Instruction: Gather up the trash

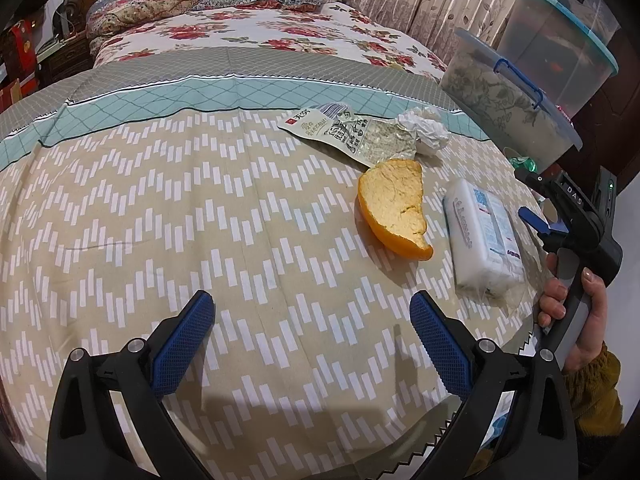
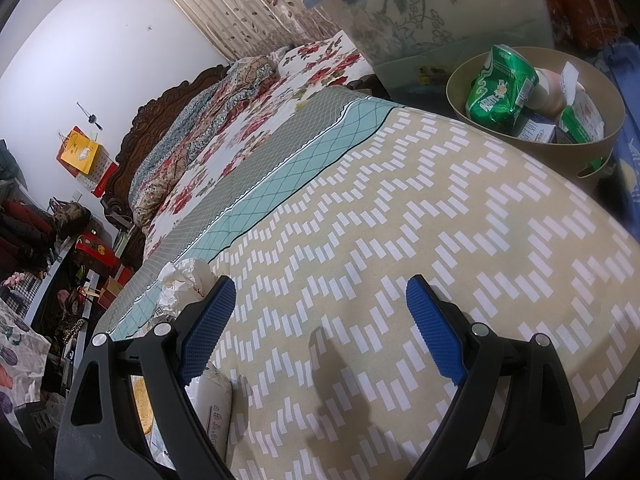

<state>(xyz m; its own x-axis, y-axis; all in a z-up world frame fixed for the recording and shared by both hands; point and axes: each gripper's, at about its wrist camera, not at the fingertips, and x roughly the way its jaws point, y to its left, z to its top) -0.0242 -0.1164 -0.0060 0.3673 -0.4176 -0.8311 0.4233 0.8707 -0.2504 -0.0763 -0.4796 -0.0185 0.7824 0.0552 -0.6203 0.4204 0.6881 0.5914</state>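
On the patterned bed cover lie an orange peel (image 1: 394,210), a flat snack wrapper (image 1: 352,134), a crumpled white tissue (image 1: 426,130) and a white tissue pack (image 1: 484,238). My left gripper (image 1: 312,312) hovers open over bare cloth, short of the peel, with nothing between its blue pads. A hand (image 1: 576,308) holds the right gripper at the right edge of the left wrist view. In its own view the right gripper (image 2: 320,296) stands open over bare cloth. The tissue (image 2: 186,280) and the pack (image 2: 214,408) sit by its left finger. A tan waste bin (image 2: 600,148) holds a green can (image 2: 500,88) and other packaging.
Clear plastic storage boxes (image 1: 516,108) stand at the bed's right side, beside the bin. Folded floral quilts (image 1: 200,4) lie at the head of the bed. A cluttered floor with bags and boxes (image 2: 72,248) runs along the bed's far side.
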